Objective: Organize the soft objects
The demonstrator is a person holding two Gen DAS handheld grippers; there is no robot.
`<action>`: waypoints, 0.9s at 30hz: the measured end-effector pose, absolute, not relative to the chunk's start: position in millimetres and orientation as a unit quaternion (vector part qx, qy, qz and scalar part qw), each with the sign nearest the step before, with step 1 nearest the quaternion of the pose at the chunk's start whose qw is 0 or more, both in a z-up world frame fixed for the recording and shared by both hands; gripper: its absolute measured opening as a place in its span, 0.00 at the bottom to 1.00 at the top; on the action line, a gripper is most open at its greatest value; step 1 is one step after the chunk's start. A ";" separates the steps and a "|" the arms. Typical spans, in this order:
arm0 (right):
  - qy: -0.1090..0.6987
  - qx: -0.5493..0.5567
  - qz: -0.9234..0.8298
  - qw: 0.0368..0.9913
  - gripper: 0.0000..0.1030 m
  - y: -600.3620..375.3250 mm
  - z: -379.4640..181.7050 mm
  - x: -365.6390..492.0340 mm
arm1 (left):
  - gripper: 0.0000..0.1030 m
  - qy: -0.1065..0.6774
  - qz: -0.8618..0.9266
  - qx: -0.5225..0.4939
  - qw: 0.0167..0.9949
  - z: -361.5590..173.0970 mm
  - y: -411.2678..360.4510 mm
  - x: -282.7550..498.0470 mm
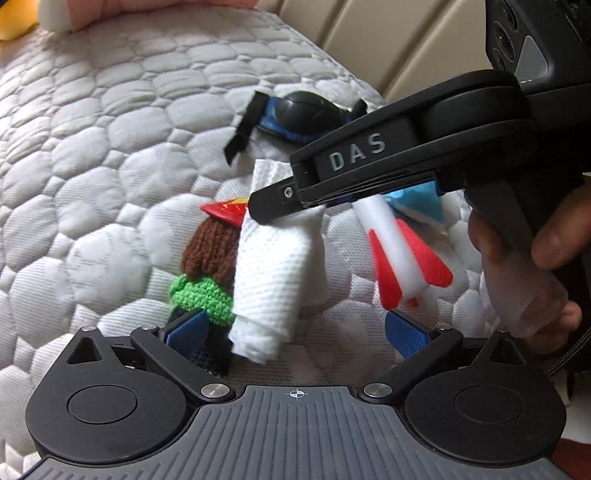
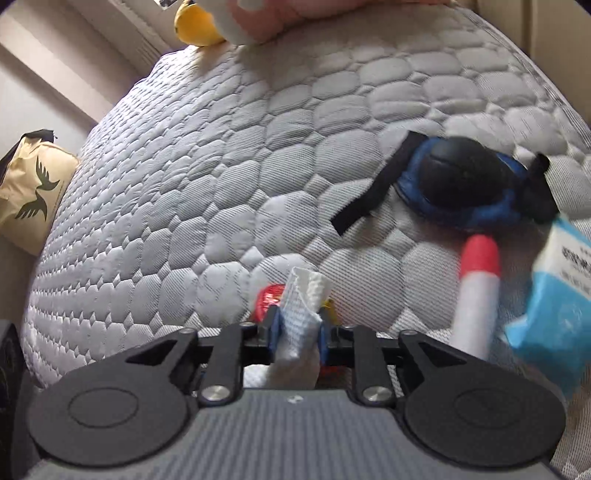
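A folded white cloth stands between the blue pads of my right gripper, which is shut on it. In the left wrist view the same cloth hangs from the right gripper over the quilted mattress. My left gripper is open wide just below it, with nothing gripped. A knitted doll with brown hair and a green top lies by its left pad. A white foam rocket with red fins lies to the right, beside a blue tissue pack.
A blue and black knee pad with loose straps lies farther back. Yellow and pink plush toys sit at the mattress's far edge. A beige bag stands left of the bed. A hand holds the right gripper's handle.
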State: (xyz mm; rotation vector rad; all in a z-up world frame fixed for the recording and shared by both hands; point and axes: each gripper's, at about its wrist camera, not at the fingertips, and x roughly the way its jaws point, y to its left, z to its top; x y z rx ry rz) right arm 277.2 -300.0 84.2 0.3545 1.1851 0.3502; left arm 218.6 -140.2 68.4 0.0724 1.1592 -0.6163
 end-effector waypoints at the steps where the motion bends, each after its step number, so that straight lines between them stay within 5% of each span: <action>1: 0.554 0.162 0.160 0.801 0.24 -302.7 84.1 275.9 | 1.00 0.538 -0.288 0.040 0.791 68.0 -142.2 217.1; 4: 0.564 0.147 0.148 0.799 0.11 -309.4 85.1 272.4 | 1.00 0.536 -0.295 0.051 0.790 68.4 -142.1 214.2; 11: 0.579 0.134 0.163 0.787 0.10 -311.5 96.8 256.1 | 1.00 0.541 -0.271 0.043 0.795 72.1 -113.3 218.0; 17: 0.540 0.236 0.220 0.777 0.10 -289.5 107.8 264.7 | 1.00 0.558 -0.230 0.027 0.797 71.1 -80.1 224.8; 27: 0.510 0.030 0.271 0.816 0.10 -237.8 98.1 245.1 | 1.00 0.571 -0.258 0.068 0.776 61.1 -89.9 218.8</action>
